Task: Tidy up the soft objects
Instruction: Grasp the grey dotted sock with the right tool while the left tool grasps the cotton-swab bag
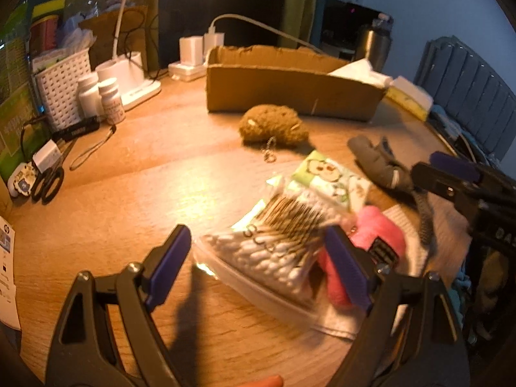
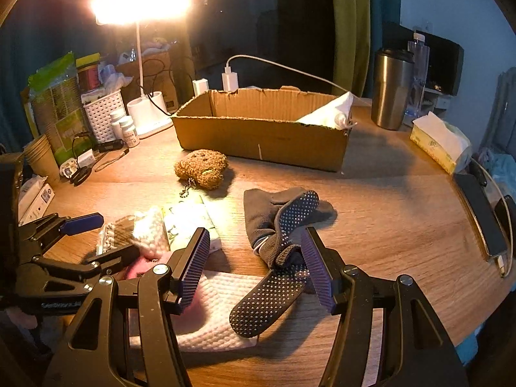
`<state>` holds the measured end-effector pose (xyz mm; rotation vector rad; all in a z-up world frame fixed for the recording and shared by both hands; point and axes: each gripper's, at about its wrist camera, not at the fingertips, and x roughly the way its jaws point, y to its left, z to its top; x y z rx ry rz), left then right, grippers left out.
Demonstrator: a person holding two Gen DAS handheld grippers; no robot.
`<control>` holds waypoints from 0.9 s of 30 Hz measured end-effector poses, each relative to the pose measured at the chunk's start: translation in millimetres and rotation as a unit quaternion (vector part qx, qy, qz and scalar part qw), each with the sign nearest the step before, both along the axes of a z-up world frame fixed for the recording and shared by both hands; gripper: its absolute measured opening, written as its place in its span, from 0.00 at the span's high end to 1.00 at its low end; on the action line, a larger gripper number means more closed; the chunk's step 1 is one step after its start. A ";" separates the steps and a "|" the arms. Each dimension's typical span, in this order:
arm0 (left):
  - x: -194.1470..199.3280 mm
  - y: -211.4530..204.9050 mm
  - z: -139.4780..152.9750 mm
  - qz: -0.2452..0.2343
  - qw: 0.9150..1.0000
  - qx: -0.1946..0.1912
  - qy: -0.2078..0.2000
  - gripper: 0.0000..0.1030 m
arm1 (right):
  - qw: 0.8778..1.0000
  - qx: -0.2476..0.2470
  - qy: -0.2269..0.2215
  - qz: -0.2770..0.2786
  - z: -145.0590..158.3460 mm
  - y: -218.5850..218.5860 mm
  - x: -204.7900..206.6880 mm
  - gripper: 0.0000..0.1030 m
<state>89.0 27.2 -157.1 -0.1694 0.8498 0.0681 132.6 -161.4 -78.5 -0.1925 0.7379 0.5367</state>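
Observation:
My left gripper [image 1: 258,258] is open, its jaws on either side of a clear bag of cotton swabs [image 1: 274,245]. A pink plush [image 1: 377,235] lies just right of the bag on a white cloth [image 1: 409,251]. A tissue pack with a cartoon print [image 1: 329,180] lies beyond. My right gripper [image 2: 254,264] is open above dark grip-dot socks [image 2: 277,225] and the white cloth [image 2: 219,306]. A brown plush keychain [image 2: 201,167] lies in front of the open cardboard box [image 2: 261,138]. The left gripper also shows in the right wrist view [image 2: 93,235].
A white item [image 2: 332,113] lies inside the box at its right end. A lit desk lamp [image 2: 142,6], white basket [image 2: 103,113], pill bottles [image 1: 103,96] and scissors [image 1: 48,183] crowd the left. A steel tumbler [image 2: 391,87], tissue box [image 2: 438,145] and phone [image 2: 482,213] sit right.

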 end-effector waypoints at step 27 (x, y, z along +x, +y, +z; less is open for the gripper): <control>39.6 -5.4 -11.6 -0.044 0.998 0.025 0.023 0.29 | 0.997 -0.019 0.072 0.005 -40.4 3.1 46.2 0.59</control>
